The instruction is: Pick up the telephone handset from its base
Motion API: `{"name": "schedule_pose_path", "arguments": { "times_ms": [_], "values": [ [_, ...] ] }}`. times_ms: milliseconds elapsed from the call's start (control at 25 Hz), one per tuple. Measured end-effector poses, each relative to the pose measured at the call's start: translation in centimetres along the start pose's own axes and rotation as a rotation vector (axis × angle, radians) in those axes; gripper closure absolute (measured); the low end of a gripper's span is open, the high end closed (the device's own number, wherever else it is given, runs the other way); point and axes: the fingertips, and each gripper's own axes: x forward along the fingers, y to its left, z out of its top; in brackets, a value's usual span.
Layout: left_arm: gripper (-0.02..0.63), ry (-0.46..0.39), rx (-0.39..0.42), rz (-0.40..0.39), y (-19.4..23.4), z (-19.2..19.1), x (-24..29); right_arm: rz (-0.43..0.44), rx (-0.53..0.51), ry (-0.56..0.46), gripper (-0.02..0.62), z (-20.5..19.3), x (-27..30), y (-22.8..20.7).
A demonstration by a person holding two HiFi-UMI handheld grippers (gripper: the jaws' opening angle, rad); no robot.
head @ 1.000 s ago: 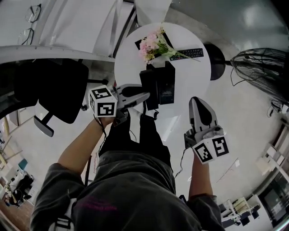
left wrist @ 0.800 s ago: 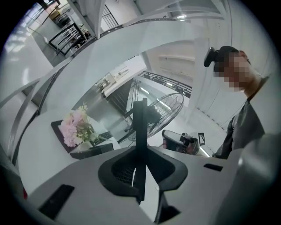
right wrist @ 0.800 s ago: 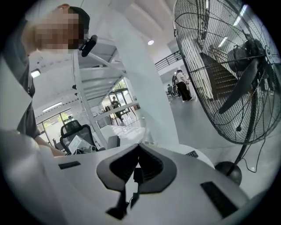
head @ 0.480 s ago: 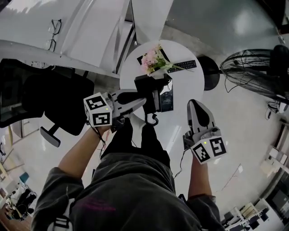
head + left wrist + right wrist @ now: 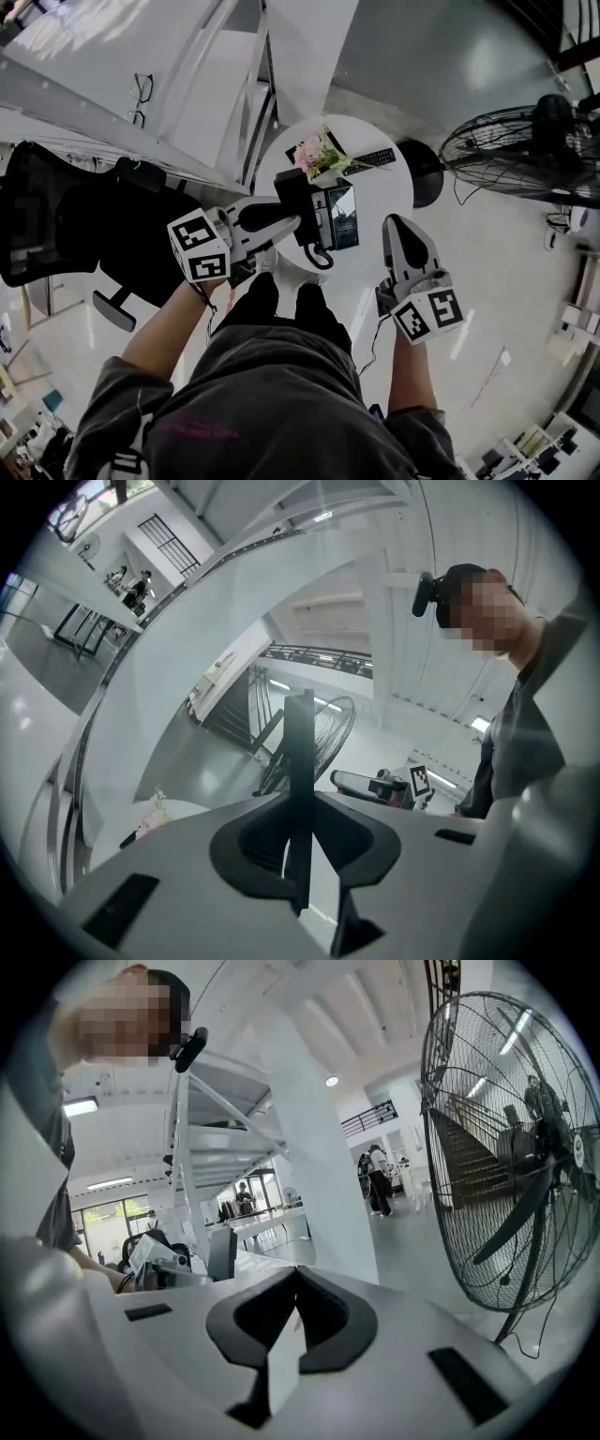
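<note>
The black telephone handset (image 5: 292, 208) hangs above the round white table (image 5: 384, 202), lifted off its black base (image 5: 341, 217). My left gripper (image 5: 302, 218) is shut on it from the left, with the curly cord (image 5: 319, 257) dangling below. In the left gripper view the handset (image 5: 300, 761) stands as a thin black upright bar clamped between the jaws of my left gripper (image 5: 302, 803). To the right of the table my right gripper (image 5: 401, 225) floats with nothing in it. Seen from its own camera, the right gripper (image 5: 298, 1283) has its jaws together.
Pink flowers (image 5: 315, 154) and a black remote (image 5: 376, 157) lie at the table's far side. A black office chair (image 5: 89, 225) stands on the left and a large floor fan (image 5: 516, 150) on the right. White stairs (image 5: 234, 84) rise behind the table.
Both grippers have risen. The left one has lifted the handset off the base and rolled a little; the cord now hangs free below it.
</note>
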Motion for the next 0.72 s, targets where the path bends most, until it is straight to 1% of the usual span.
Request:
{"name": "schedule_pose_path", "arguments": {
  "times_ms": [440,720],
  "values": [
    [0.528,-0.037,0.096,-0.065,-3.1,5.0,-2.1,-0.045,-0.025,-0.079,0.577,2.8,-1.3,3.0],
    [0.528,-0.055,0.149,-0.1,-5.1,7.0,-3.3,-0.061,-0.038,-0.119,0.577,4.3,-1.9,4.4]
  ]
}}
